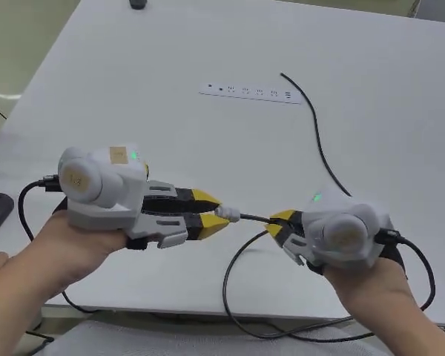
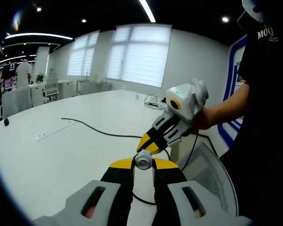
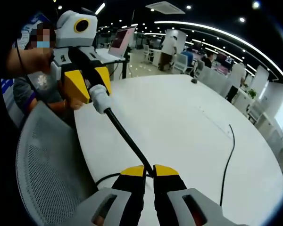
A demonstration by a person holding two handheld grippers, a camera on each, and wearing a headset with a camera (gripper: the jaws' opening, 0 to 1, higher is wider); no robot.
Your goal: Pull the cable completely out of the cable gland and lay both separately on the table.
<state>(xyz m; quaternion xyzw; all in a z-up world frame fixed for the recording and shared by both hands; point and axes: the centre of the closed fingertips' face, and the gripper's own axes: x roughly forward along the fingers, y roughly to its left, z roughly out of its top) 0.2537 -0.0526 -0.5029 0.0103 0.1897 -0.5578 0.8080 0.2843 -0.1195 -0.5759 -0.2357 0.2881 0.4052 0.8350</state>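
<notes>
My left gripper (image 1: 216, 213) is shut on the small white cable gland (image 1: 226, 213), held above the table's near edge. A black cable (image 1: 254, 218) runs out of the gland to my right gripper (image 1: 276, 225), which is shut on it a short way along. In the left gripper view the gland (image 2: 143, 160) sits between my yellow fingertips, with the right gripper (image 2: 151, 143) just behind it. In the right gripper view the cable (image 3: 125, 134) stretches taut from my gripper (image 3: 149, 170) up to the gland (image 3: 99, 98). The rest of the cable loops below the table edge and runs on across the tabletop.
A white power strip (image 1: 248, 93) lies far back on the white table (image 1: 133, 111). A small dark object (image 1: 137, 4) sits at the far edge. A grey mesh chair (image 3: 42, 169) stands beside the near edge. Gripper leads hang below the hands.
</notes>
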